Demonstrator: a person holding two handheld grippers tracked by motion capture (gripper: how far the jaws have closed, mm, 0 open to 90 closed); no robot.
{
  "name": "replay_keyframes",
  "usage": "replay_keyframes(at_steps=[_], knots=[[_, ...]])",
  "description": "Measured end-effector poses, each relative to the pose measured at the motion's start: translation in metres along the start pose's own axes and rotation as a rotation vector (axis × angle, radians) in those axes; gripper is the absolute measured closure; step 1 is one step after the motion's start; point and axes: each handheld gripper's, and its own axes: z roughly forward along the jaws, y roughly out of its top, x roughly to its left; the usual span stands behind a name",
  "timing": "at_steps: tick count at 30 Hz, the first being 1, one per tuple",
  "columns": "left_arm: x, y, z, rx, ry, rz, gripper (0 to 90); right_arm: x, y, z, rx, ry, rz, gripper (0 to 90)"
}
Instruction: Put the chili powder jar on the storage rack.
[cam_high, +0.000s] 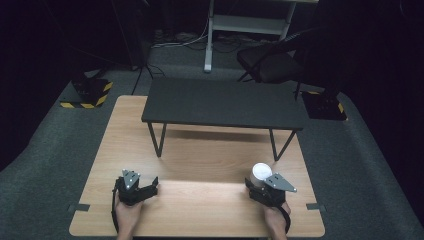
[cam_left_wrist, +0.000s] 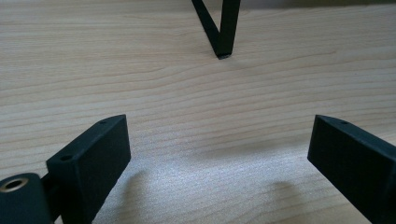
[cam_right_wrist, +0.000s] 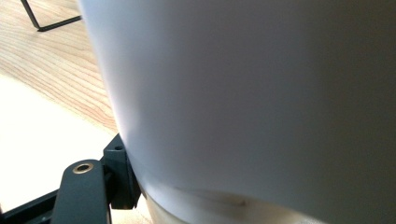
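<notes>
From the high view, a light wooden desk (cam_high: 200, 165) carries a low black rectangular stand on thin metal legs (cam_high: 225, 102) along its far edge. A white cylindrical paper cup (cam_high: 261, 173) stands upright near the desk's right edge, toward the near right corner and just in front of the stand's right leg. The right tongs (cam_high: 256, 184) are at the cup's side, with a hand (cam_high: 275, 220) coming in over the near edge behind them. The left tongs (cam_high: 150, 187) rest low near the near left corner, well apart from the cup, with the other hand (cam_high: 127, 216) behind them.

In the left gripper view, the left tongs (cam_left_wrist: 219, 154) stand wide apart with only bare wood grain of the desk (cam_left_wrist: 196, 93) between them. A foot of the black stand's leg (cam_left_wrist: 223, 42) touches the desk farther ahead.

In the right gripper view, the white cup (cam_right_wrist: 252, 102) sits right up against the camera, its smooth wall running from the top edge down to its base. One black pad (cam_right_wrist: 122, 175) presses against the cup's lower left side, so the right tongs are clamped on the cup; the other pad is hidden behind it. The desk (cam_right_wrist: 51, 70) and a thin black leg of the stand (cam_right_wrist: 46, 23) show at the upper left.
</notes>
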Motion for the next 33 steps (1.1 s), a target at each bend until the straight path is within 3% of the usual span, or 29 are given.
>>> replay_keyframes(at_steps=[8,20,28,30,33], knots=[[0.000,0.000,0.000,0.001,-0.001,-0.001,6.0,-0.006,0.013,-0.004,-0.013,0.020,-0.015,29.8],[0.000,0.000,0.000,-0.002,-0.001,-0.001,6.1,-0.020,0.057,-0.016,-0.042,0.075,-0.045,29.8],[-0.003,-0.001,0.000,-0.001,0.015,0.024,6.3,-0.028,0.111,-0.027,-0.076,0.130,-0.109,29.8],[-0.004,-0.001,0.000,0.000,0.022,0.034,6.4,-0.029,0.116,-0.028,-0.079,0.136,-0.112,29.8],[-0.005,-0.001,0.000,-0.001,0.030,0.042,6.5,-0.032,0.143,-0.033,-0.101,0.166,-0.136,29.8]])
